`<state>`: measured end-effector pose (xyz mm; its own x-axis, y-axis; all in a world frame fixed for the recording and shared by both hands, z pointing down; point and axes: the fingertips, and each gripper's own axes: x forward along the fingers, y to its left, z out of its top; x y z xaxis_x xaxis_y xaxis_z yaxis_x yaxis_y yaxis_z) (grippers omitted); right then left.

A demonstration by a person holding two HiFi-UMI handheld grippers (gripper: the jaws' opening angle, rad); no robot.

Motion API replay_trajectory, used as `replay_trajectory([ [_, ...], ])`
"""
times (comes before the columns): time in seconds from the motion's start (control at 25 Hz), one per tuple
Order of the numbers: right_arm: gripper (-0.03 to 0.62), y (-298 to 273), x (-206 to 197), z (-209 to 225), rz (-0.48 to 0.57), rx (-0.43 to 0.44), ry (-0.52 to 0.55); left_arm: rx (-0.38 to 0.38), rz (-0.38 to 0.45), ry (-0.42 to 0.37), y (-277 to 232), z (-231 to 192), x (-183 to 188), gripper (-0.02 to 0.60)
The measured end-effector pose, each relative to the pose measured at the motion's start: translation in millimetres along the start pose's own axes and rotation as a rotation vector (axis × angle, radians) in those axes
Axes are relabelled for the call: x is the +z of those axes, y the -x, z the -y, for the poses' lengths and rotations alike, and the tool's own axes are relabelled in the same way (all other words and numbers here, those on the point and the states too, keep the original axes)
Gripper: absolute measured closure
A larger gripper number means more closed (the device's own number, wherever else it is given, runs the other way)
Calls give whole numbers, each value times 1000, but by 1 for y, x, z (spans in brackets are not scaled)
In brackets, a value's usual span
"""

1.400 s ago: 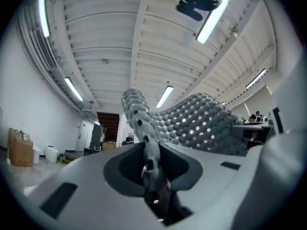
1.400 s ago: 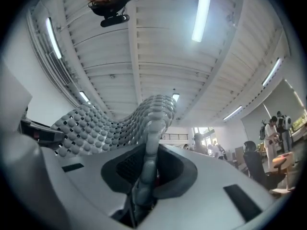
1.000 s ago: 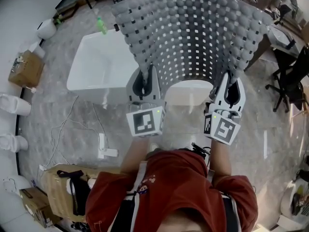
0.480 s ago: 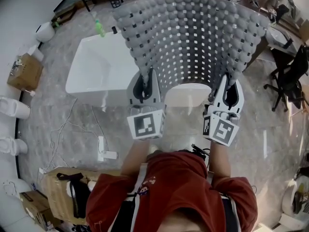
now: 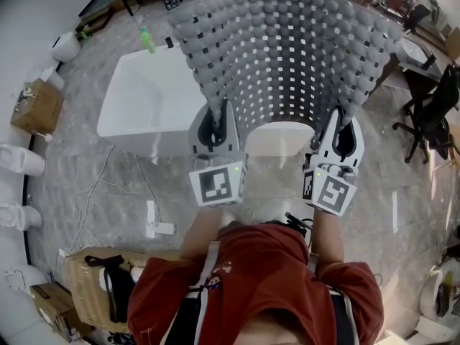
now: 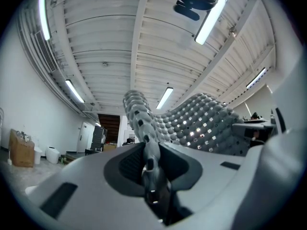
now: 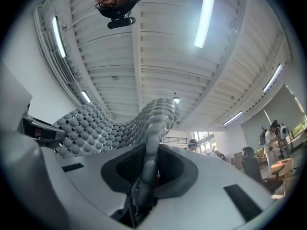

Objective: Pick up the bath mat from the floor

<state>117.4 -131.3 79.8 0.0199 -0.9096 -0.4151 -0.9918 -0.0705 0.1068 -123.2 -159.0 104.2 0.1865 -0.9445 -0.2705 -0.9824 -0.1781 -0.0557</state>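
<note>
A grey pebbled bath mat (image 5: 284,49) with square holes hangs spread out in the air in front of me, its far edge high in the head view. My left gripper (image 5: 215,117) is shut on the mat's near left corner, and my right gripper (image 5: 343,121) is shut on the near right corner. In the left gripper view the mat's edge (image 6: 144,128) runs pinched between the jaws and curves off to the right. The right gripper view has the mat edge (image 7: 151,138) clamped between its jaws, with the mat sweeping away to the left.
A white bathtub (image 5: 147,99) stands on the marble floor below the mat, with a green bottle (image 5: 149,40) on its far corner. A cardboard box (image 5: 36,106) and white toilets (image 5: 21,157) line the left wall. A black office chair (image 5: 431,113) stands at right. Cables and a power strip (image 5: 154,221) lie on the floor.
</note>
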Motion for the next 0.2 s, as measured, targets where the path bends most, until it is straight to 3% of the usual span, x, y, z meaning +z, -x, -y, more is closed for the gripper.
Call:
replay_trajectory([
  [0.2,522,-3,1,7,1,0,-2,4,1,-4,-4,5,3,495],
])
